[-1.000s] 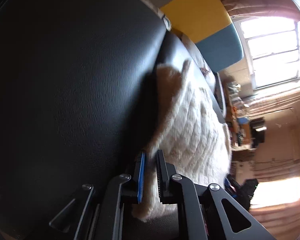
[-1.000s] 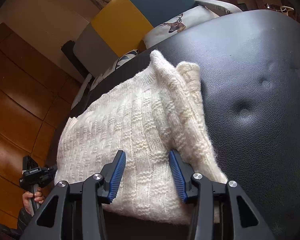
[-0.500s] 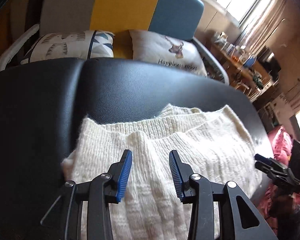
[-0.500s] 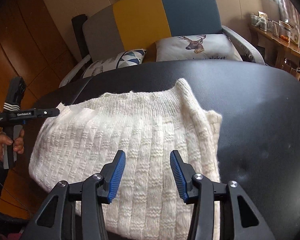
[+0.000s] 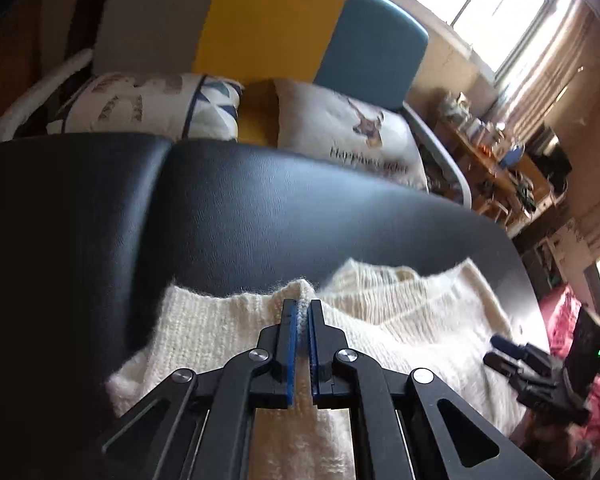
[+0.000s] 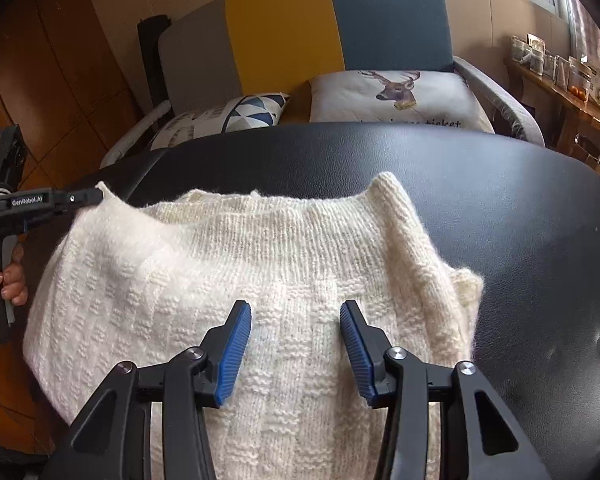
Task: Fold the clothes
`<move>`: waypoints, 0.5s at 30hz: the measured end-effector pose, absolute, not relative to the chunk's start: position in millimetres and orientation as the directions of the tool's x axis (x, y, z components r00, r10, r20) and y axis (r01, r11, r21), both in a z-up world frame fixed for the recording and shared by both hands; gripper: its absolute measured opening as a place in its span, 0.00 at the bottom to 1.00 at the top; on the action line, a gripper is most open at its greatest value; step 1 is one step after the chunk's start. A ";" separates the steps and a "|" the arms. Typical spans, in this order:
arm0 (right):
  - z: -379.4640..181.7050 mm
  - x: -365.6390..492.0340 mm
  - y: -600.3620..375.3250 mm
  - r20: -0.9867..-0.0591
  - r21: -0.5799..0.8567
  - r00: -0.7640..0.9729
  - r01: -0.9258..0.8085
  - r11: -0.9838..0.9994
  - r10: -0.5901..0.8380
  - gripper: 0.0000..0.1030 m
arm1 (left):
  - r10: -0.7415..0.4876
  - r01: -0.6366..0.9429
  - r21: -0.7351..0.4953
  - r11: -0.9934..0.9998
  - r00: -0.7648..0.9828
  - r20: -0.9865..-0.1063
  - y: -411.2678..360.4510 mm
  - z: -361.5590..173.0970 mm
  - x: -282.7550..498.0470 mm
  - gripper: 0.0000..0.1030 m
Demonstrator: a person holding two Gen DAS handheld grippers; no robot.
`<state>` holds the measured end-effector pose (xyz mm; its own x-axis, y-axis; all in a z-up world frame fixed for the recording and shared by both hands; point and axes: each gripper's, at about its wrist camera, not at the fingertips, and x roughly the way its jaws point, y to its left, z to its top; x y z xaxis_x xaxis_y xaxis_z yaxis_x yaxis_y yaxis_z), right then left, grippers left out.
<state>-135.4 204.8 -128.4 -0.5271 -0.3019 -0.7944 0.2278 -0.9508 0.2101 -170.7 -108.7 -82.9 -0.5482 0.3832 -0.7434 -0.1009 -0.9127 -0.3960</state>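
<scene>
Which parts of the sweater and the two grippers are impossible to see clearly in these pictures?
- Left wrist view: the sweater's near edge is hidden by the left gripper, shut on a fold.
- Right wrist view: the sweater's near part is cut off by the bottom edge, behind the open right gripper.
- Left wrist view: the right gripper's jaws are blurred near the picture's edge.

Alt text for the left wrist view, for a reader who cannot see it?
The left gripper is shut on a pinched edge of a cream knitted sweater lying on a black padded surface. Behind stand two cushions and a grey, yellow and blue chair back.
</scene>
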 end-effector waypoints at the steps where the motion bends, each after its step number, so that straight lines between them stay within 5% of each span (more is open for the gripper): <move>1: -131.3 -135.8 205.0 -0.797 0.214 -0.524 0.223 -0.951 -0.302 0.46 | 0.384 -0.092 -0.405 -0.910 -0.556 -0.737 -109.6 -86.3 -173.7 0.05; 7: -135.1 -132.5 207.6 -0.792 0.236 -0.524 0.209 -0.949 -0.313 0.46 | 0.424 -0.062 -0.456 -0.888 -0.496 -0.758 -95.5 -143.1 -194.7 0.07; 15: -106.3 -172.4 164.3 -0.773 0.264 -0.499 0.308 -0.914 -0.392 0.47 | 0.462 -0.047 -0.513 -0.857 -0.509 -0.726 -103.8 -141.6 -186.5 0.10</move>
